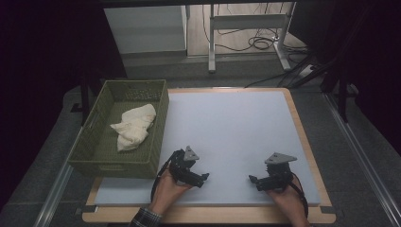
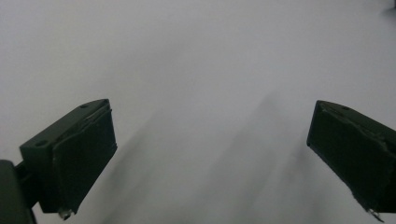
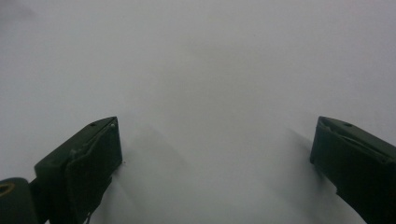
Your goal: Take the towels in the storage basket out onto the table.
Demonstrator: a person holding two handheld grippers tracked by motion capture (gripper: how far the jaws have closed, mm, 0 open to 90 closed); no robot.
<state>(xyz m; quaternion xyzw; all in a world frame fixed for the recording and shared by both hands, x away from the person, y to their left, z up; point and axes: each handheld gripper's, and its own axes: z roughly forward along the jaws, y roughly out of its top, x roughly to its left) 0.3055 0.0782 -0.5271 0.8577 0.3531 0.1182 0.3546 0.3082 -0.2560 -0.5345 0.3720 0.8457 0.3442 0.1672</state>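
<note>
A cream cloth (image 1: 134, 126) lies crumpled inside a green woven basket (image 1: 102, 158) at the table's left side. My left gripper (image 1: 204, 178) rests low on the white mat (image 1: 227, 127) near the front, held by a hand, pointing right toward the centre. Its jaws stand wide apart over bare mat (image 2: 210, 93), so it is open and empty. My right gripper (image 1: 252, 179) sits near the front right, pointing left. It is open too, with only white mat (image 3: 210, 93) between its jaws.
The mat covers a wooden tabletop (image 1: 302, 127). The basket overhangs the table's left edge. Behind the table stand a metal frame's legs (image 1: 246, 28) and loose cables (image 1: 260, 43) on the floor. Dark surroundings flank both sides.
</note>
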